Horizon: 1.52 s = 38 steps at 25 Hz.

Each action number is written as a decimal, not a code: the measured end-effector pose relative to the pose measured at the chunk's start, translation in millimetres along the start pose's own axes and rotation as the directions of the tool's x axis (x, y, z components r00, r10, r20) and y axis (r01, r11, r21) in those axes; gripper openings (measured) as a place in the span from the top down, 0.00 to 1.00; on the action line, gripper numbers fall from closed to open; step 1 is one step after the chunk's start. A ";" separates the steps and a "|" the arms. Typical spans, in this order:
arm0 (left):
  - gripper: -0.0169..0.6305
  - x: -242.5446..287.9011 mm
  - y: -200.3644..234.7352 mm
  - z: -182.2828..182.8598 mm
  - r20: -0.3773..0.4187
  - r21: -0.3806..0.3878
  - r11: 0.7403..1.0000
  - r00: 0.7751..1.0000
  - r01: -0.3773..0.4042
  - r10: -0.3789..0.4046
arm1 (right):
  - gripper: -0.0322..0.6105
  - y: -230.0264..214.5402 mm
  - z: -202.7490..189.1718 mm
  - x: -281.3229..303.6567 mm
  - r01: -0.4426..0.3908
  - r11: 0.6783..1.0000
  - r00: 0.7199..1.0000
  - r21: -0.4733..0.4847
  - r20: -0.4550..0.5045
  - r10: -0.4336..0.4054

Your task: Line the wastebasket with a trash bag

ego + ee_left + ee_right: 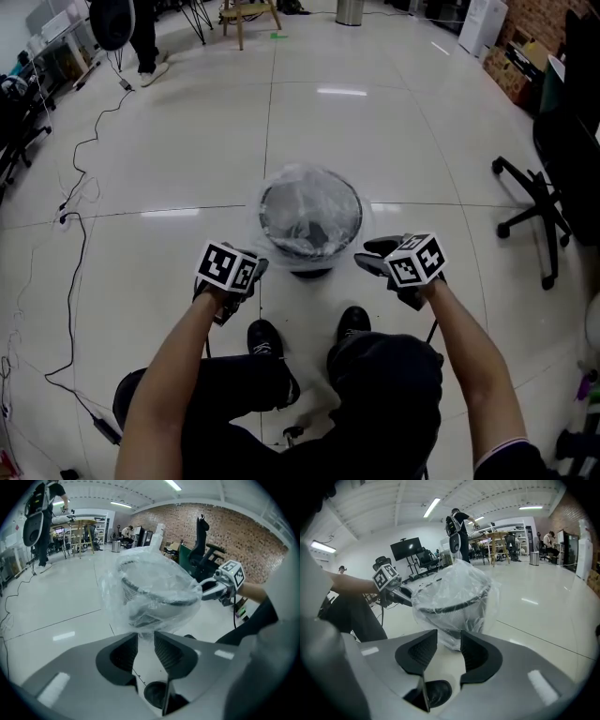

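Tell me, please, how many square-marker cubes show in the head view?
2: the left cube sits near the wastebasket's left side, the right cube near its right side. None seems hidden.

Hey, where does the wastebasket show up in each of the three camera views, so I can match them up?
Head view: wastebasket sits at the centre, seen from above.
Left gripper view: wastebasket is centred, slightly above the middle, seen from the side.
Right gripper view: wastebasket is at the centre, seen from the side.
Shared landmark: the clear trash bag draped over its rim.
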<state>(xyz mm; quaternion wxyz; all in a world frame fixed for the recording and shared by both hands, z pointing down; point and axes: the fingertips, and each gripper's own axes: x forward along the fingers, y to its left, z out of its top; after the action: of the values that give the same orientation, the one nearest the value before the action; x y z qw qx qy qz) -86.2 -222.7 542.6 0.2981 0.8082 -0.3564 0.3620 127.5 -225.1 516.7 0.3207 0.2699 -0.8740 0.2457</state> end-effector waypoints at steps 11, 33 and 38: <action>0.73 -51.7 11.3 13.0 0.019 0.035 0.999 1.000 -0.013 0.012 | 0.71 -19.0 48.0 -49.0 0.087 0.996 0.987 0.000 0.133 -0.086; 0.95 -1.6 111.4 105.2 0.178 -0.096 0.989 0.976 -0.110 0.125 | 0.95 -123.6 98.1 13.6 0.171 0.983 0.965 0.071 0.186 -0.182; 0.95 10.6 121.9 109.7 0.176 -0.095 0.989 0.976 -0.110 0.126 | 0.95 -143.9 101.9 20.5 0.225 0.972 0.956 0.073 0.174 -0.235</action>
<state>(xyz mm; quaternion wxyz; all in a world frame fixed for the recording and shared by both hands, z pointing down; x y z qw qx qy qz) -136.7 -376.9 516.9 0.2761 0.8019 -0.4445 0.2885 161.2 -398.5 499.2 0.2592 0.3993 -0.8555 0.2038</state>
